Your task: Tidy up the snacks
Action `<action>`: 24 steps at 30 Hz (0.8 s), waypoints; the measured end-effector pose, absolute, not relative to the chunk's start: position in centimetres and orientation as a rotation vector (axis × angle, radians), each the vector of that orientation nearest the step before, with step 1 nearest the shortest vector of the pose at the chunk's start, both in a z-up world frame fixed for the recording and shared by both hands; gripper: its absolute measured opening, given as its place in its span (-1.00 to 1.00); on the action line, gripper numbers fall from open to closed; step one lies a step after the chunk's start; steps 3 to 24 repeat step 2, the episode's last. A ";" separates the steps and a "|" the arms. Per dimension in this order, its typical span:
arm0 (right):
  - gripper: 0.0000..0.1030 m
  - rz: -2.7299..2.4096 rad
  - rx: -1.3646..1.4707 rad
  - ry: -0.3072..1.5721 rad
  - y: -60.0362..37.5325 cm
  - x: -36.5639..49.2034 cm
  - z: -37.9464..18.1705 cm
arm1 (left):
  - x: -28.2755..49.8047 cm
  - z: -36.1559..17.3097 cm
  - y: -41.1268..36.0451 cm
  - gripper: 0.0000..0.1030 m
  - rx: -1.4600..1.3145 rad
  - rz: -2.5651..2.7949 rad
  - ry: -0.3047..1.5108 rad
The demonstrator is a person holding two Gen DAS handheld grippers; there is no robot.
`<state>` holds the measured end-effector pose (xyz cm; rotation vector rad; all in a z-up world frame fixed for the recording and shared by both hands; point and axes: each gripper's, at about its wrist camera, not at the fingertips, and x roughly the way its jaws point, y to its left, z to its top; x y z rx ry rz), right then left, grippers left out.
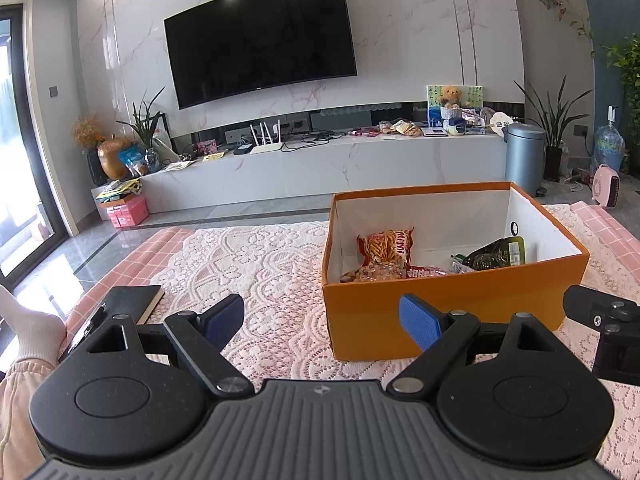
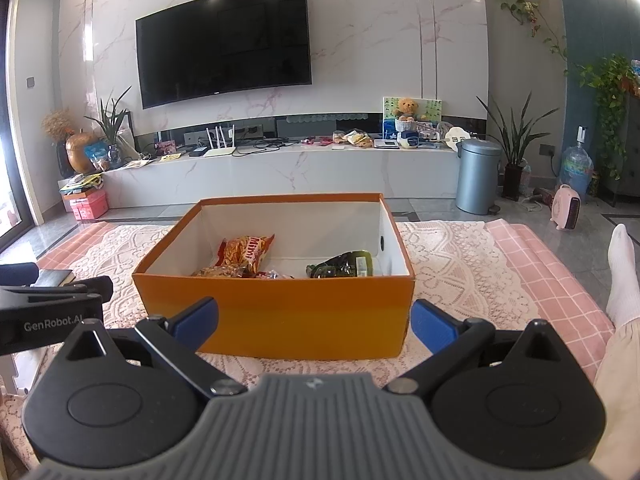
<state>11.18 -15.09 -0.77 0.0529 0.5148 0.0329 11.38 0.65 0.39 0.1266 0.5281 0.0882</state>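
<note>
The snacks sit inside the orange box (image 2: 276, 312) on the lace-covered table (image 2: 452, 276): an orange-red packet printed "Mimi" (image 2: 247, 254) leans toward the far left of the box floor, a crinkly clear-and-brown bag (image 2: 218, 271) lies in front of it, a small red-and-white wrapper (image 2: 272, 275) sits near the middle, and a dark green packet (image 2: 344, 266) rests on the right by the white inner wall. I see no loose snack on the lace outside the box in either view, so the task looks close to finished, or the remaining job is tidying what is already inside.

If the packets need straightening, the soft foil bags should be pinched by a sealed edge rather than the puffed middle, approached from above the open rim so the fingers clear the cardboard wall, and set flat side by side. The light box may slide on the lace if nudged.

The right gripper (image 2: 314, 326) hovers just before the box's near wall, spread wide and holding nothing. The left gripper (image 1: 322, 322) hangs to the left of the box's near corner, likewise wide apart and empty. A black notebook (image 1: 134, 300) lies on the table at the far left.
</note>
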 end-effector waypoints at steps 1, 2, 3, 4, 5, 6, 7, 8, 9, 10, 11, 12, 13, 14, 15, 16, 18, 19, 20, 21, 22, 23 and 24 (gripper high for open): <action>0.93 0.032 0.052 0.514 -15.1 11.1 -0.7 | 11.3 0.4 0.7 0.98 0.126 0.088 0.527; 0.93 0.032 0.051 0.514 -15.0 11.1 -0.7 | 11.3 0.4 0.7 0.99 0.125 0.090 0.527; 0.93 0.032 0.051 0.514 -15.0 11.1 -0.7 | 11.3 0.4 0.7 0.99 0.125 0.090 0.527; 0.93 0.032 0.051 0.514 -15.0 11.1 -0.7 | 11.3 0.4 0.7 0.99 0.125 0.090 0.527; 0.93 0.032 0.051 0.514 -15.0 11.1 -0.7 | 11.3 0.4 0.7 0.99 0.125 0.090 0.527; 0.93 0.032 0.051 0.514 -15.0 11.1 -0.7 | 11.3 0.4 0.7 0.99 0.125 0.090 0.527; 0.93 0.032 0.051 0.514 -15.0 11.1 -0.7 | 11.3 0.4 0.7 0.99 0.125 0.090 0.527; 0.93 0.032 0.051 0.514 -15.0 11.1 -0.7 | 11.3 0.4 0.7 0.99 0.125 0.090 0.527; 0.93 0.032 0.051 0.514 -15.0 11.1 -0.7 | 11.3 0.4 0.7 0.99 0.125 0.090 0.527; 0.93 0.032 0.051 0.514 -15.0 11.1 -0.7 | 11.3 0.4 0.7 0.99 0.125 0.090 0.527; 0.93 0.032 0.051 0.514 -15.0 11.1 -0.7 | 11.3 0.4 0.7 0.99 0.125 0.090 0.527; 0.93 0.032 0.051 0.514 -15.0 11.1 -0.7 | 11.3 0.4 0.7 0.99 0.125 0.090 0.527; 0.93 0.032 0.051 0.514 -15.0 11.1 -0.7 | 11.3 0.4 0.7 0.99 0.125 0.090 0.527; 0.93 0.032 0.051 0.514 -15.0 11.1 -0.7 | 11.3 0.4 0.7 0.99 0.125 0.090 0.527; 0.93 0.032 0.051 0.514 -15.0 11.1 -0.7 | 11.3 0.4 0.7 0.99 0.125 0.090 0.527; 0.93 0.032 0.051 0.514 -15.0 11.1 -0.7 | 11.3 0.4 0.7 0.99 0.125 0.090 0.527; 0.93 0.032 0.051 0.514 -15.0 11.1 -0.7 | 11.3 0.4 0.7 0.99 0.125 0.090 0.527; 0.93 0.032 0.051 0.514 -15.0 11.1 -0.7 | 11.3 0.4 0.7 0.99 0.125 0.090 0.527; 0.93 0.032 0.051 0.514 -15.0 11.1 -0.7 | 11.3 0.4 0.7 0.99 0.125 0.090 0.527; 0.93 0.032 0.051 0.514 -15.0 11.1 -0.7 | 11.3 0.4 0.7 0.99 0.125 0.090 0.527; 0.93 0.032 0.051 0.514 -15.0 11.1 -0.7 | 11.3 0.4 0.7 0.99 0.125 0.090 0.527; 0.93 0.032 0.051 0.514 -15.0 11.1 -0.7 | 11.3 0.4 0.7 0.99 0.125 0.090 0.527; 0.93 0.032 0.051 0.514 -15.0 11.1 -0.7 | 11.3 0.4 0.7 0.99 0.125 0.090 0.527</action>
